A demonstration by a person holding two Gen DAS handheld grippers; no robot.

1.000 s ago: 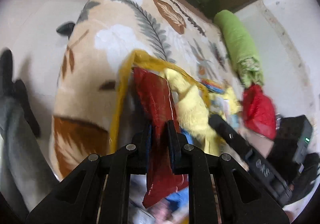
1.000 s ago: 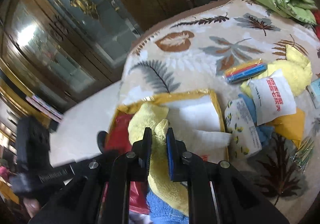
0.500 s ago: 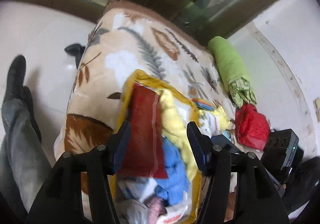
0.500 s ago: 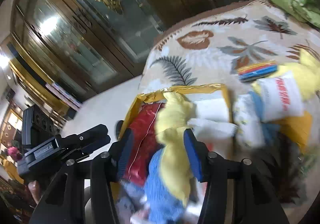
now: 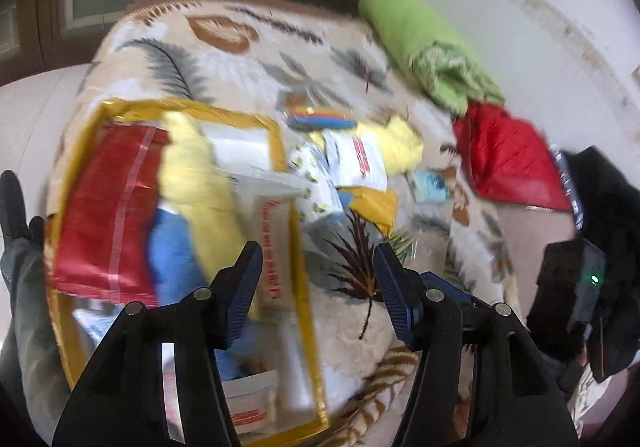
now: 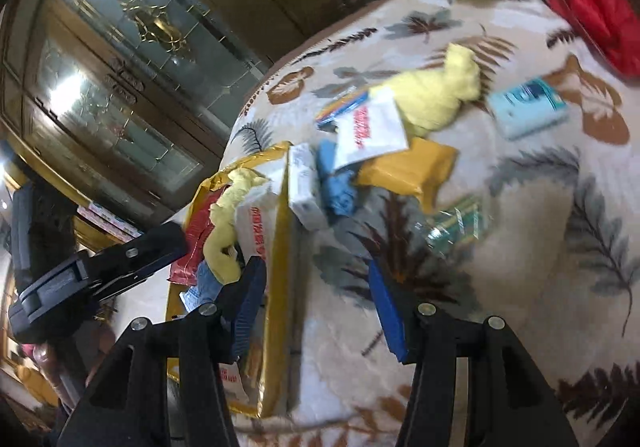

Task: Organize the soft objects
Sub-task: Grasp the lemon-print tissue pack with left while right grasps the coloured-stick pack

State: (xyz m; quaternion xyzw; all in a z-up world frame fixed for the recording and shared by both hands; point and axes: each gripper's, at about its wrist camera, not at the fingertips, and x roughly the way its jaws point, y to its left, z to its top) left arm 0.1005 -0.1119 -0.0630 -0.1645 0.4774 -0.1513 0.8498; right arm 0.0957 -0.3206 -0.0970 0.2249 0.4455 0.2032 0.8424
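Grippers both empty, jaws spread wide: left gripper (image 5: pixel 316 287) hovers above the right edge of the yellow-rimmed bag (image 5: pixel 276 135); right gripper (image 6: pixel 316 295) hovers just right of the same rim (image 6: pixel 280 231). Bag already holds a red pouch (image 5: pixel 108 207), a yellow towel (image 5: pixel 196 175) and a blue cloth (image 5: pixel 172 251). Loose pile lies ahead and right of both jaw pairs: white packet (image 6: pixel 370 131), yellow cloth (image 6: pixel 436 95), blue cloth (image 6: pixel 336 187), mustard pouch (image 6: pixel 404 171), pale blue pack (image 6: pixel 528 107) (frames blurred, details soft). White packet's long axis runs roughly along the right gripper's line of approach; right gripper judged nearer. Both tools point forward and down over the blanket (image 6: pixel 520 247).
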